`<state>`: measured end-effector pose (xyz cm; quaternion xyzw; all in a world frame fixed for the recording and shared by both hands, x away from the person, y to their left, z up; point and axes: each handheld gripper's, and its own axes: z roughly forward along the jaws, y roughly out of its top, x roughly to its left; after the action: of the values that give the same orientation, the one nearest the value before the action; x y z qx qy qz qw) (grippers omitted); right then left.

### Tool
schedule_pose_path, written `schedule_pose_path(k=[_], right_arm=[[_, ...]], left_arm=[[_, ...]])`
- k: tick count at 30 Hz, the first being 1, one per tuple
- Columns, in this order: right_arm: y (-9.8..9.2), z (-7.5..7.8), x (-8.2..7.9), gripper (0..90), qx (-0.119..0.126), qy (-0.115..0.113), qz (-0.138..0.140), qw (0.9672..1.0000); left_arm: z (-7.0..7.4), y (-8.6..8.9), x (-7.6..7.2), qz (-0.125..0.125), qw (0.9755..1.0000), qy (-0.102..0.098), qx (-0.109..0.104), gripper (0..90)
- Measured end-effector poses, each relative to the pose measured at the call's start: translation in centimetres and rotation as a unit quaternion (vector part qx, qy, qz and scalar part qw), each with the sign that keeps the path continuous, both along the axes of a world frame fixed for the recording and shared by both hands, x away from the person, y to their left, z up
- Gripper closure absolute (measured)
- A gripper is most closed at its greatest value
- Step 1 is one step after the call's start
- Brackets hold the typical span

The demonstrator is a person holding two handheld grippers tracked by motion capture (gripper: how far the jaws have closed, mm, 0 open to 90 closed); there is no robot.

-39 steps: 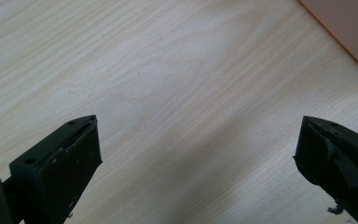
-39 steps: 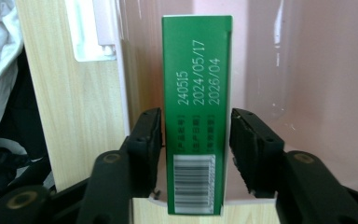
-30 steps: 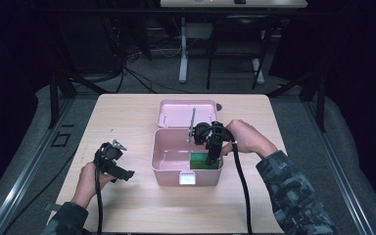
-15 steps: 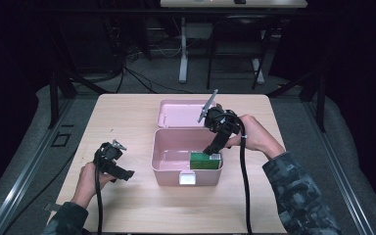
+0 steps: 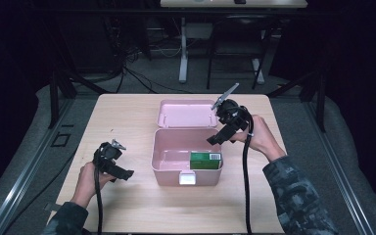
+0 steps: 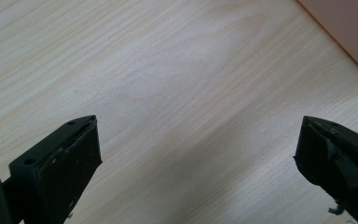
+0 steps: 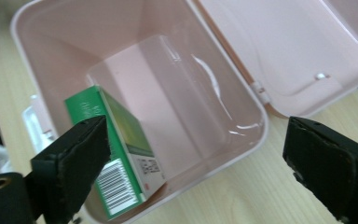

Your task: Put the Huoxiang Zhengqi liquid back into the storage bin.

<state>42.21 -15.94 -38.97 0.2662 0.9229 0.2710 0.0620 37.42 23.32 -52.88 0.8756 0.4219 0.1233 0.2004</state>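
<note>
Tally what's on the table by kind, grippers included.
Pink box, lid open: 1
Green carton, inside the box: 1
Grippers, left and right, both open: 2
Total: 4

No legible text — barcode only

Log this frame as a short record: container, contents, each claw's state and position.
container: pink box, lid open and lying flat behind it
contents: one green carton, at the box's right end by the front wall
left claw: open, holds nothing, over bare table left of the box
right claw: open, holds nothing, above the box's right rear corner
</note>
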Motion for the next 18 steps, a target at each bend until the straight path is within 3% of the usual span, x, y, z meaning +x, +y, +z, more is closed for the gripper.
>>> schedule_pose_path(k=[3,5,12,18], right_arm=[[-0.2,-0.2,0.2,4.3,0.005,0.002,-0.009,0.9999],[-0.7,-0.3,0.5,1.7,0.013,0.0,-0.023,0.9997],[-1.6,-0.9,1.0,0.0,0.032,0.001,-0.047,0.9984],[-2.0,-0.9,1.0,0.0,0.034,-0.004,-0.055,0.9979]], left_arm=[[0.1,0.0,0.0,0.0,1.0,0.0,-0.004,0.1],[0.3,0.2,0.0,0.006,0.9998,0.001,-0.018,0.1],[0.6,0.1,0.0,0.004,0.9998,-0.001,-0.02,0.1],[1.2,0.1,-0.2,0.007,0.9996,-0.009,-0.026,0.1]])
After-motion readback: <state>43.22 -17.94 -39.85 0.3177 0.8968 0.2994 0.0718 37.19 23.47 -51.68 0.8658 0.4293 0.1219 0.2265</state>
